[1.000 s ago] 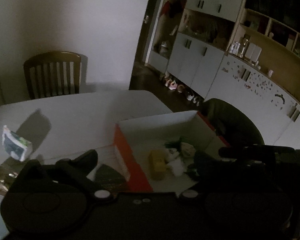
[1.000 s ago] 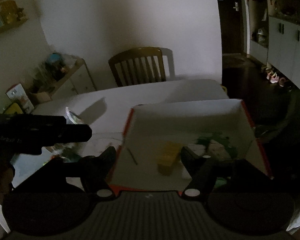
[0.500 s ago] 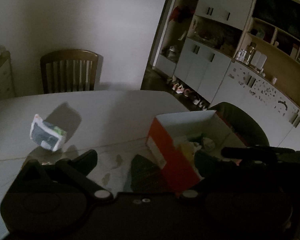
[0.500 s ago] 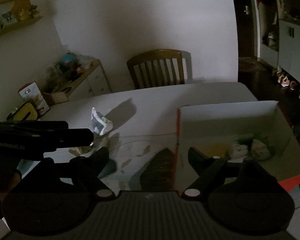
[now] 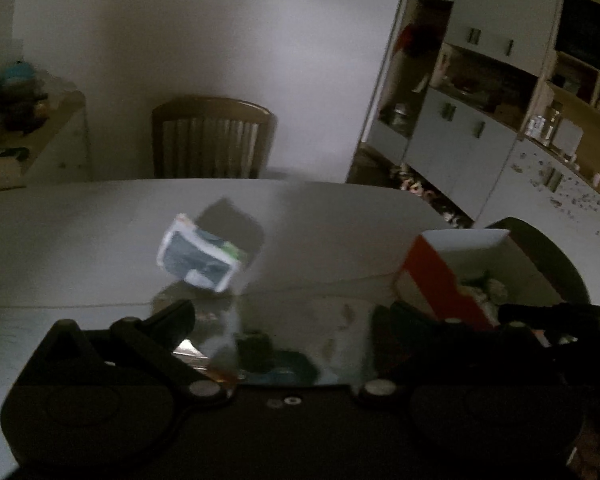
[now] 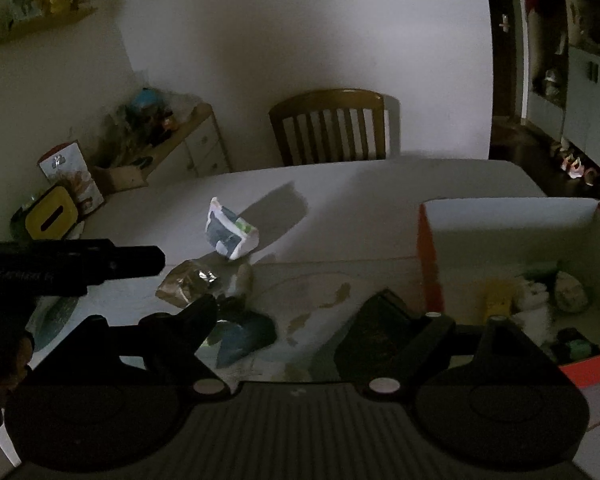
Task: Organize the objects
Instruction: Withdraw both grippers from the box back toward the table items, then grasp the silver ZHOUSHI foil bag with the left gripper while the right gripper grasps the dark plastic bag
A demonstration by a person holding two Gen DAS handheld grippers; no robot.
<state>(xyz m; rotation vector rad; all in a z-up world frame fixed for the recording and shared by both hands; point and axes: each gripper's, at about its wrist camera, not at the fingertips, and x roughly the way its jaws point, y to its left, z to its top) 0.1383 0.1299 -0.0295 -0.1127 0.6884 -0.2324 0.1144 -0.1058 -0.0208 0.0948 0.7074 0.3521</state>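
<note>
I had both grippers hovering low over the table point(image 6: 380, 200), neither one holding anything. The left gripper point(image 5: 288, 316) stood with its fingers spread wide, and the right gripper point(image 6: 296, 316) was just as wide apart.

The red box point(image 6: 428, 264), white inside, sat at the table's right edge. In it I could make out a yellow block point(image 6: 496, 300), some white crumpled pieces point(image 6: 536, 300) and a small green item point(image 6: 580, 346) near the front wall; the dim light hid finer detail.

Out on the open table a white and blue packet point(image 6: 230, 230) stood tilted near the middle, toward the far edge where the wooden chair point(image 6: 332, 128) was. Just in front of it lay a crinkled brown wrapper point(image 6: 184, 286), then a blue-green pouch point(image 6: 244, 336) by my right gripper's left finger. A dark flat packet point(image 6: 380, 328) lay beside the box's red wall, between the right gripper's fingers. The left view was blurred.
</note>
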